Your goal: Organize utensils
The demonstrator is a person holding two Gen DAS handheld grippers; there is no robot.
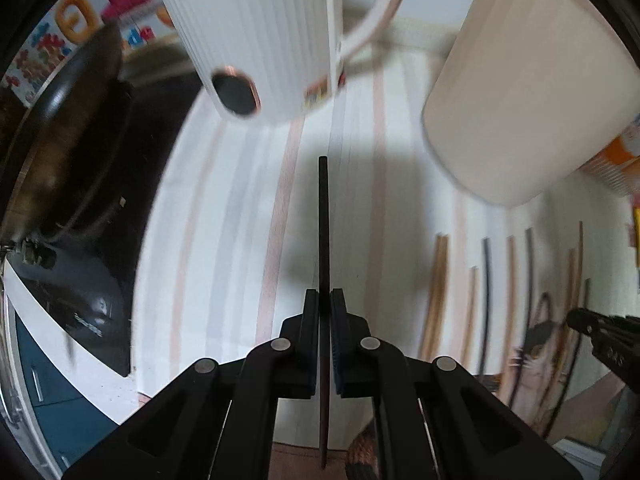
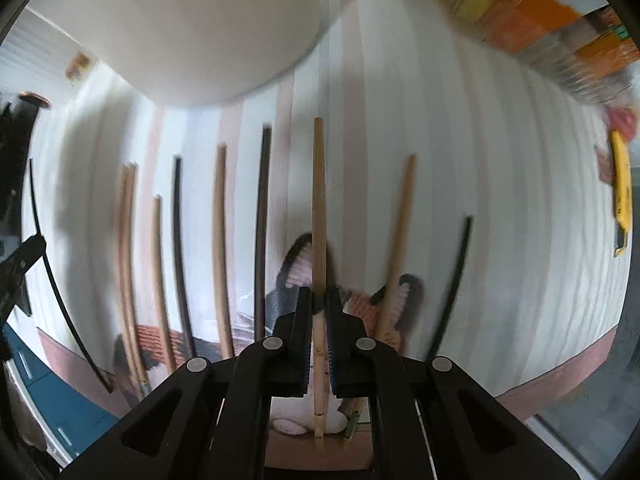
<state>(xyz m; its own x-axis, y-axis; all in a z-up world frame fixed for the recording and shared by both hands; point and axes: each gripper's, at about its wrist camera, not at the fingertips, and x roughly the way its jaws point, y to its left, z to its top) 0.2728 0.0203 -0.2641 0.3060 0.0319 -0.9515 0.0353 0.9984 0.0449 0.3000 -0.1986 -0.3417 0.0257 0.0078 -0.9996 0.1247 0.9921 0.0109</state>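
motion blur smears loose chopsticks point(image 2: 220, 248); cream cup point(image 2: 208, 28) cropped at frame top.

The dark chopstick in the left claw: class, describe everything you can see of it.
The dark chopstick is a thin, straight, near-black stick, possibly lacquered wood. The left claw is shut on it partway along, so it juts forward from the pads and also runs back between the arms. Its tip points toward the ribbed white mug, without touching it, over the striped cloth.
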